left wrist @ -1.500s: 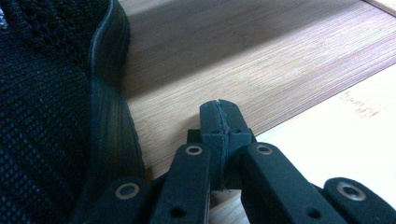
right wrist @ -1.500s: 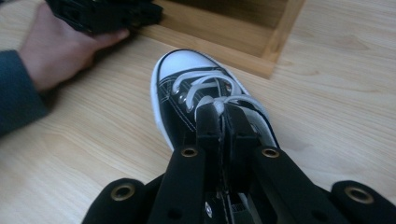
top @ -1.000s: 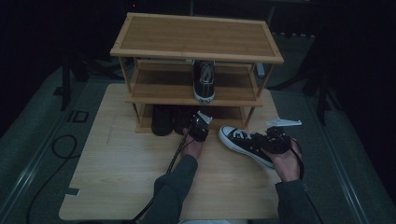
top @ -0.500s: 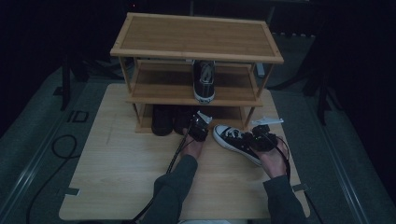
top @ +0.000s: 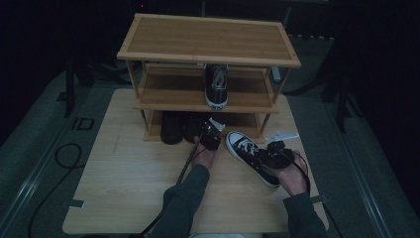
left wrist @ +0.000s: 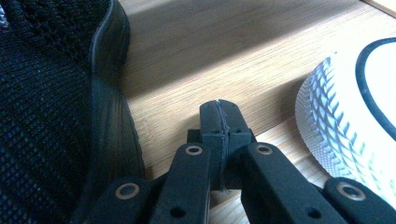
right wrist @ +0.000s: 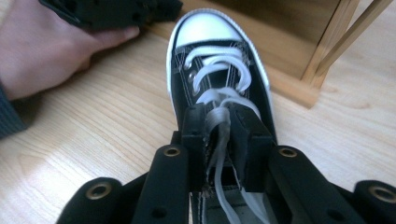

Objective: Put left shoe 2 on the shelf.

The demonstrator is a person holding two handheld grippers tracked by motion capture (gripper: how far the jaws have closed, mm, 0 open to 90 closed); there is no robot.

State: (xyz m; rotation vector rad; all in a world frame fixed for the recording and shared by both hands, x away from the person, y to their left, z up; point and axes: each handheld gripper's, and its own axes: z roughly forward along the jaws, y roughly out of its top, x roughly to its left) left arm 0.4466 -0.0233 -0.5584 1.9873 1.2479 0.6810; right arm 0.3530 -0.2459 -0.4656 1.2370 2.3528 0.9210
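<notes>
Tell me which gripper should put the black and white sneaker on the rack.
Right. The right gripper is already shut on the sneaker, its jaws clamping the tongue. The left gripper is shut on nothing, resting by the rack beside a black shoe.

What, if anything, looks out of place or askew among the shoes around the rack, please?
One black-and-white sneaker lies on the table in front of the shoe rack, angled, while its apparent mate stands straight on the middle shelf. The right gripper is clamped on its tongue. Nothing looks damaged.
</notes>
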